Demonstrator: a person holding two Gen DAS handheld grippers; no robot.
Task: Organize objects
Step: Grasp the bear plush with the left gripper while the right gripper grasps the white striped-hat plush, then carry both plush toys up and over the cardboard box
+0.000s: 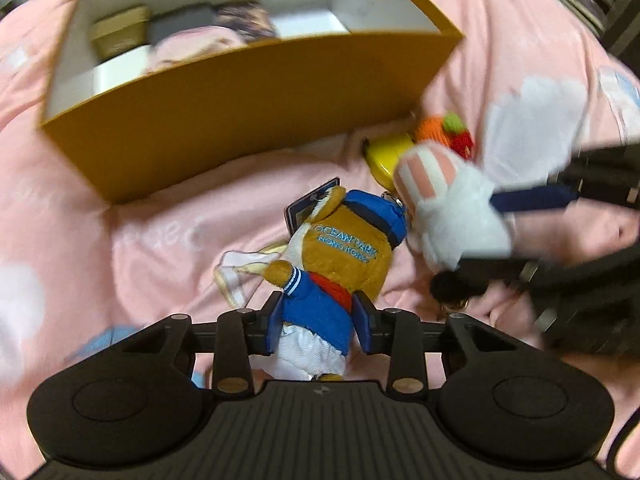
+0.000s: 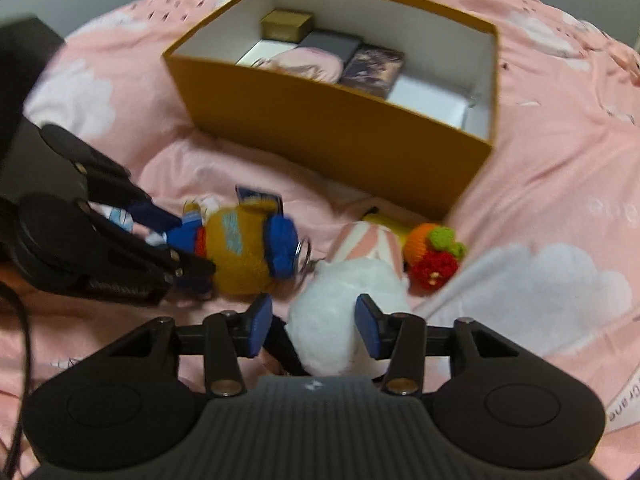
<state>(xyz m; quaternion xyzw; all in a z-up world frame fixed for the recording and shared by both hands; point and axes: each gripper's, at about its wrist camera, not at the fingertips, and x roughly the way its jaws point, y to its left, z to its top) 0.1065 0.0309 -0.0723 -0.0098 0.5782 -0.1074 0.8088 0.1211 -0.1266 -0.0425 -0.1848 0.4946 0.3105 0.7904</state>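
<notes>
Holding the bear [image 1: 340, 256] in the left claw [image 1: 320, 320], pads [image 1: 276, 322] pressed into the blue jacket at the waist from both sides, head pointing away past the fingertips. Seems a good place to grip: the thickest stuffed part, near the middle, so little flop either way. Resting on the pink quilt [image 1: 140, 240] for now, not yet lifted by the look of it.

Straddling the rabbit [image 2: 344, 292] with the right claw [image 2: 314, 322], jaws apart. White body sitting between the pads, striped ears stretched out ahead of the fingertips; far pad about at the fur, near pad clear of it. No squeeze to be seen.

Judging both toys light, soft and springy. Expect the plush to give under the pads, so close well in, not merely to first touch. No risk of breakage, little of slipping, fur and cloth being grippy. Better to take the rabbit across the round belly than by the ears, which would bend and let the body dangle. Mind the keyring [image 2: 304, 252] on the bear's cap, lying just off the right claw's near pad and close to the rabbit: likely to snag if both go up together.

Straight ahead of both claws, well beyond the toys: the open box [image 1: 260, 92], partly filled, with room at one end. Just past the rabbit's ears, against the box wall: a knitted fruit [image 2: 432, 252] and something yellow [image 1: 390, 156], half hidden.
</notes>
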